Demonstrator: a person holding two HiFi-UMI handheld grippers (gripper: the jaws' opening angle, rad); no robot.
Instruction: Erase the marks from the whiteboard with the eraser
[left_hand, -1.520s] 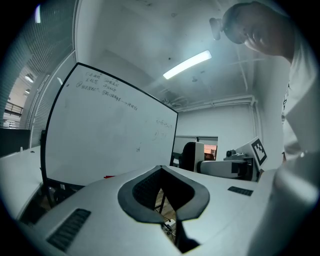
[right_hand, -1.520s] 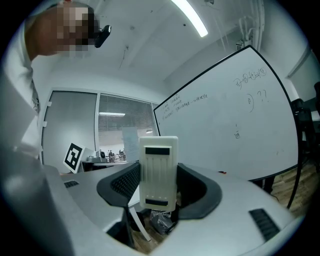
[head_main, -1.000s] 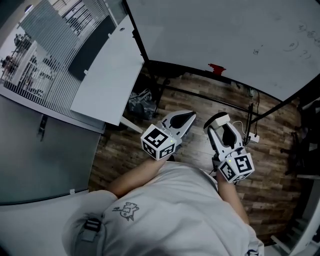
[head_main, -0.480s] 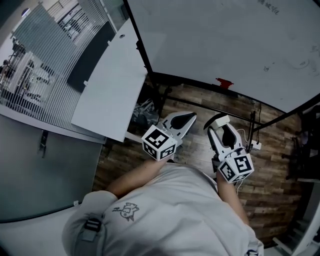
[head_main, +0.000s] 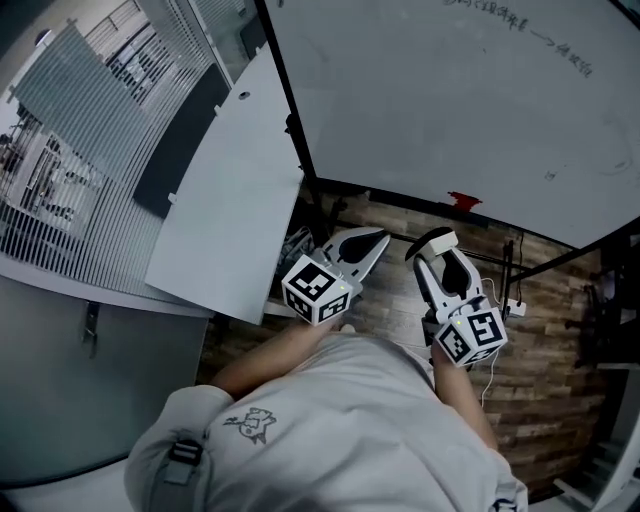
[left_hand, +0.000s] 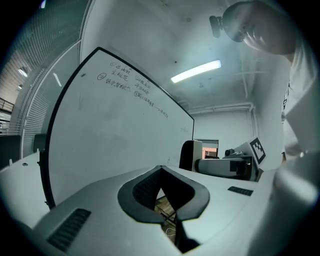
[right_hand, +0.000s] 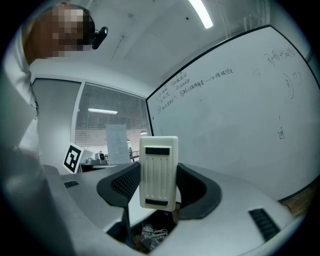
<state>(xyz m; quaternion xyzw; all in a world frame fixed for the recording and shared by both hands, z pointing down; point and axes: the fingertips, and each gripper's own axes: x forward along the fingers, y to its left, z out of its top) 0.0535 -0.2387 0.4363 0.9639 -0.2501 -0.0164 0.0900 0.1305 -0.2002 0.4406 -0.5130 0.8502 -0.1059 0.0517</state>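
Eraser (right_hand: 158, 170) in right tool (right_hand: 159, 189)

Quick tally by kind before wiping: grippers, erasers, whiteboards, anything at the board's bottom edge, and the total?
Grippers: 2, left gripper, right gripper
Erasers: 1, the eraser in the right gripper
Whiteboards: 1, the whiteboard
Red items: 1, red item at the board's bottom edge, unidentifiable
Total: 5

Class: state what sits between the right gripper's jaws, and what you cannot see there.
A white eraser stands upright, clamped by the right gripper. Its far side is hidden.
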